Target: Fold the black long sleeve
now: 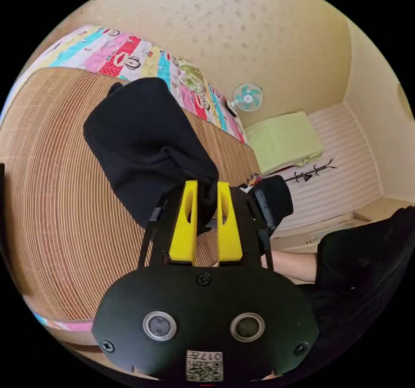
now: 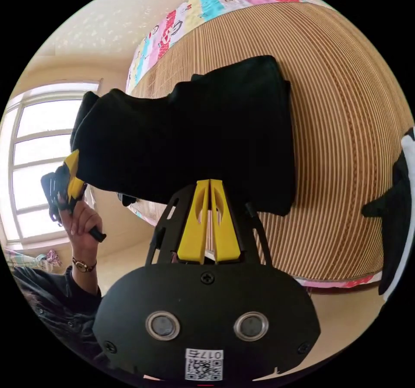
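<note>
Our left tongs [image 1: 206, 189] and right tongs [image 2: 209, 184] each pinch the near edge of the black long sleeve [image 1: 142, 141], lifted off the bed [image 1: 52, 197]; its length runs away toward the bed's far edge.

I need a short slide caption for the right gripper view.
Right gripper shut on the black long sleeve, lifting its edge above the woven mat.
</note>
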Demonstrator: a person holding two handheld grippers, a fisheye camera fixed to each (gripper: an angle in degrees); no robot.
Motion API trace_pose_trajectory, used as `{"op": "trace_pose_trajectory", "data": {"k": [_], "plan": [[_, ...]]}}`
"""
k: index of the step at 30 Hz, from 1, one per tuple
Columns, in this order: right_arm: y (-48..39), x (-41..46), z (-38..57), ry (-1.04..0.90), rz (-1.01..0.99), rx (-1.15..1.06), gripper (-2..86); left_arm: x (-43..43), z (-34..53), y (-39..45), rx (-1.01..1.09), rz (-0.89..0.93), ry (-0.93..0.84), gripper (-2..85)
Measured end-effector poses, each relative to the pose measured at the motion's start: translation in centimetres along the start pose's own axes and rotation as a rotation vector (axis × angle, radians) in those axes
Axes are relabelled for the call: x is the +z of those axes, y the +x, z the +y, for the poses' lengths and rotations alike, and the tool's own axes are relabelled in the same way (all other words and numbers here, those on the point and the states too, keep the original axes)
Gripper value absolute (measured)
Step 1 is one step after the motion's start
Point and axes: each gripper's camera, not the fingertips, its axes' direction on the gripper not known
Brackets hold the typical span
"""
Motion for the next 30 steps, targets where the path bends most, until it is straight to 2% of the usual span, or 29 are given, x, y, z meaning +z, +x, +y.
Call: {"op": "trace_pose_trajectory", "data": {"k": [2,5,7,10,12,14,16,17,20,23,25,28,30], "plan": [[3.5,-1.4,2.6,-0.025,-0.02,0.067,1.6,4.9,0.2,3.9,0.11,0.03,-0.11,8.0],[8.7,-3.2,6.7,-0.052,-0.055,0.155,3.4,11.4,2.7,7.9,0.222,0.169,-0.294,9.0],[11.2,-3.8,8.7,-0.066,-0.097,0.204,6.1,12.3,4.5,8.4,0.238,0.146,-0.321,10.2],[14.4,-3.8,11.7,-0.062,-0.228,0.26,10.9,10.2,7.0,4.1,0.031,-0.049,-0.2,13.1],[16.3,-2.9,13.8,-0.043,-0.378,0.313,13.2,8.3,9.0,-1.8,-0.239,-0.173,-0.13,17.5],[17.5,-1.9,15.2,-0.009,-0.517,0.354,14.8,9.1,10.3,-5.8,-0.385,-0.186,-0.179,18.9],[18.6,-0.7,16.5,0.028,-0.644,0.406,16.6,11.8,11.5,-8.6,-0.46,-0.11,-0.293,17.2],[19.2,0.3,17.2,0.048,-0.728,0.445,18.1,14.3,12.4,-9.5,-0.488,-0.001,-0.39,13.7],[20.6,3.3,18.6,0.113,-0.98,0.554,24.6,16.0,14.9,-9.4,-0.622,0.242,-0.378,8.0],[21.1,5.6,19.1,0.238,-1.221,0.623,26.6,14.7,15.8,-3.9,-0.525,0.28,-0.396,6.9],[20.5,6.2,18.2,0.244,-1.262,0.591,25.5,13.8,16.2,0.6,-0.429,0.276,-0.442,6.7],[18.4,5.2,16.7,0.214,-1.298,0.417,22.9,11.8,17.5,7.4,-0.301,0.213,-0.494,6.7],[15.1,1.4,16.1,0.167,-1.217,0.171,21.2,9.3,17.5,11.0,-0.208,0.139,-0.451,7.2]]}}
